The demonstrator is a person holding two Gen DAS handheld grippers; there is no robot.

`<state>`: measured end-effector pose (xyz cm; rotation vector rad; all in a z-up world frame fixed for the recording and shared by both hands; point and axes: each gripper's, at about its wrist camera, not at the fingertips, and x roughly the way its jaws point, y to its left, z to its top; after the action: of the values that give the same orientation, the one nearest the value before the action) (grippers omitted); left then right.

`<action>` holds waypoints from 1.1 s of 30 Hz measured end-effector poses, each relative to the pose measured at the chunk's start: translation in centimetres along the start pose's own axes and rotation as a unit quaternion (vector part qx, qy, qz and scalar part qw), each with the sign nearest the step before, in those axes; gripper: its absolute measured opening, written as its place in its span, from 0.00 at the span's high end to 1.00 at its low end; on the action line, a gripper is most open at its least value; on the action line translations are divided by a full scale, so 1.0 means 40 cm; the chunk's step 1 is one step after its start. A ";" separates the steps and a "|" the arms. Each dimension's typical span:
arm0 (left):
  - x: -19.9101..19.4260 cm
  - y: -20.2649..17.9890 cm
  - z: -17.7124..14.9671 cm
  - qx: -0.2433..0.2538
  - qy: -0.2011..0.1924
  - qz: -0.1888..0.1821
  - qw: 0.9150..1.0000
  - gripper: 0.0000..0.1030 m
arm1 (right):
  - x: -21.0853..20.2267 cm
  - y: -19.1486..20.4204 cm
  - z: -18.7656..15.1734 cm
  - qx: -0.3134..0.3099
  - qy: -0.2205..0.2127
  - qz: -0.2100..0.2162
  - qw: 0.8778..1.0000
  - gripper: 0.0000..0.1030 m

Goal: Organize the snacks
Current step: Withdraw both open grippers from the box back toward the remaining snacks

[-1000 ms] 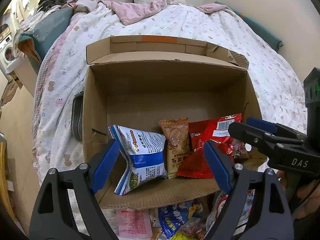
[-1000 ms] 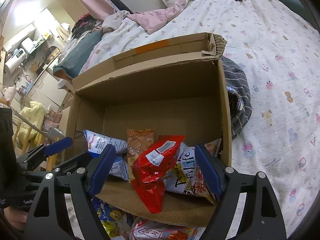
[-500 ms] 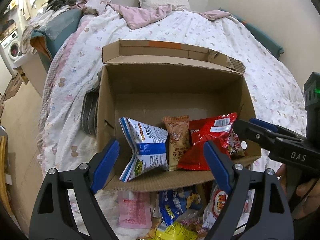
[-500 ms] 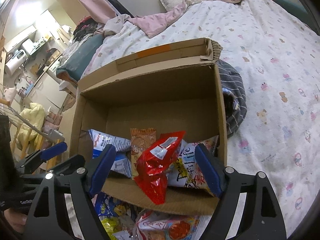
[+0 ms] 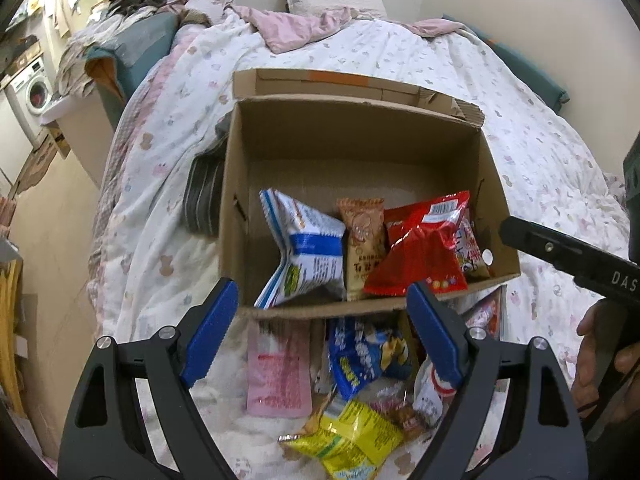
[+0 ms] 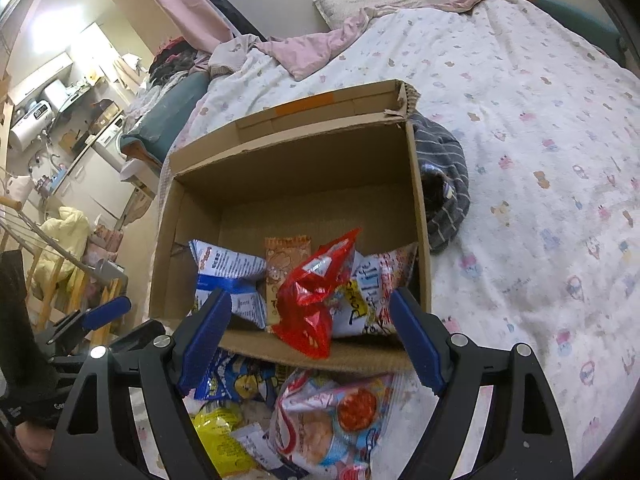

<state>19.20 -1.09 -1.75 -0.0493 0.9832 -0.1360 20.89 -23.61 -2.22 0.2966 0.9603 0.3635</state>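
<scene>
While both grippers' jaws gape empty, the cardboard box (image 5: 232, 184) holds four snack packets, red packet (image 5: 420, 256) foremost.

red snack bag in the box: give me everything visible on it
The red bag is glossy crinkled foil or plastic with a white barcode label near its top edge. It stands tilted and creased in the cardboard box, near the front wall, its lower corner reaching over the front flap in the right wrist view. It leans between an orange-brown packet and a white printed bag. No tool touches it.
</scene>
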 end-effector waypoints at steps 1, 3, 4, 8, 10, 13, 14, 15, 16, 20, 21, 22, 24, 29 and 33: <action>-0.004 0.002 -0.006 -0.003 0.000 0.001 1.000 0.18 | -0.006 0.001 -0.006 0.001 0.000 0.000 1.000 0.19; -0.012 0.010 -0.016 -0.007 0.001 0.002 1.000 0.18 | -0.016 0.003 -0.017 0.000 0.000 -0.001 1.000 0.19; -0.018 0.014 -0.023 -0.009 0.001 0.002 1.000 0.18 | -0.023 0.004 -0.024 0.000 0.000 -0.001 1.000 0.19; -0.035 0.023 -0.041 -0.016 0.000 0.004 1.000 0.18 | -0.046 0.003 -0.049 0.002 -0.001 -0.001 1.000 0.19; -0.041 0.028 -0.049 -0.018 0.000 0.004 1.000 0.18 | -0.055 0.004 -0.062 0.002 0.000 -0.002 1.000 0.19; -0.051 0.033 -0.063 -0.020 0.002 0.004 1.000 0.18 | -0.066 0.004 -0.081 0.003 0.002 -0.005 1.000 0.19; -0.054 0.033 -0.066 -0.021 0.002 0.004 1.000 0.18 | -0.069 0.004 -0.085 0.003 0.002 -0.006 1.000 0.19; -0.057 0.034 -0.071 -0.022 0.002 0.004 1.000 0.18 | -0.072 0.005 -0.091 0.004 0.002 -0.006 1.000 0.19; -0.060 0.036 -0.074 -0.022 0.001 0.004 1.000 0.18 | -0.076 0.005 -0.097 0.005 0.003 -0.006 1.000 0.19; -0.072 0.037 -0.091 -0.025 0.002 0.003 1.000 0.18 | -0.086 0.006 -0.116 0.005 0.004 -0.008 1.000 0.19; -0.074 0.038 -0.096 -0.026 0.003 0.003 1.000 0.18 | -0.088 0.008 -0.120 0.005 0.005 -0.009 1.000 0.19; -0.076 0.039 -0.099 -0.026 0.003 0.003 1.000 0.18 | -0.089 0.008 -0.125 0.005 0.006 -0.009 1.000 0.19; -0.081 0.040 -0.110 -0.027 0.004 0.003 1.000 0.18 | -0.090 0.008 -0.133 0.005 0.008 -0.011 1.000 0.19; -0.089 0.045 -0.133 -0.030 0.008 0.004 1.000 0.18 | -0.093 0.007 -0.156 0.007 0.014 -0.015 1.000 0.19; -0.087 0.047 -0.150 -0.033 0.017 0.005 0.999 0.18 | -0.088 -0.004 -0.172 0.012 0.024 -0.023 0.999 0.19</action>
<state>12.50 1.38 -2.40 -0.1025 1.0214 -0.0951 13.32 -24.69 -3.41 0.2890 1.0174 0.3186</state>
